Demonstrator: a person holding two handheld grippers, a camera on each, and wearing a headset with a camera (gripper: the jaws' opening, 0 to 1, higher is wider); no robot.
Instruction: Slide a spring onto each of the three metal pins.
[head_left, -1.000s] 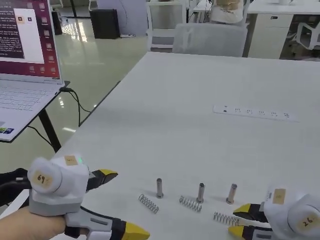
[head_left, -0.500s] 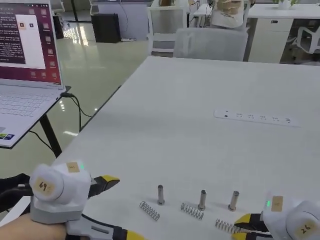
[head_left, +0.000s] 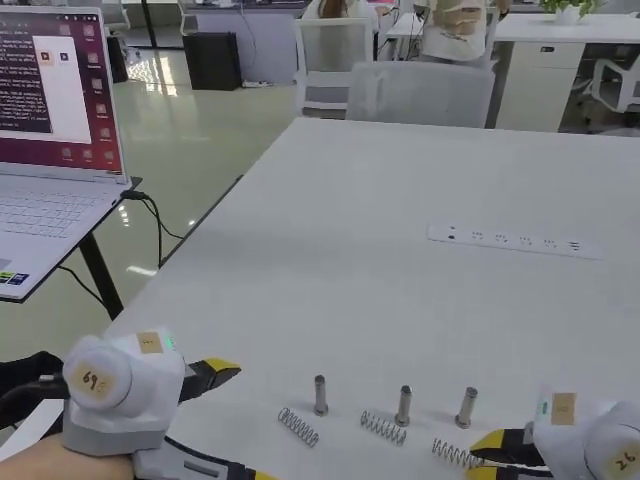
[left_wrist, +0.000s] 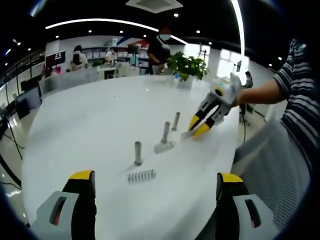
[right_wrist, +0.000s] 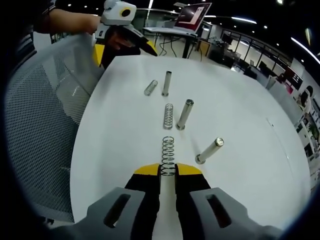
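Spring (right_wrist: 168, 150) end within right gripper (right_wrist: 168, 170)

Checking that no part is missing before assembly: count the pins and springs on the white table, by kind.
Upright silver metal pins: 3
Coiled grey wire springs, lying flat: 3
Total: 6
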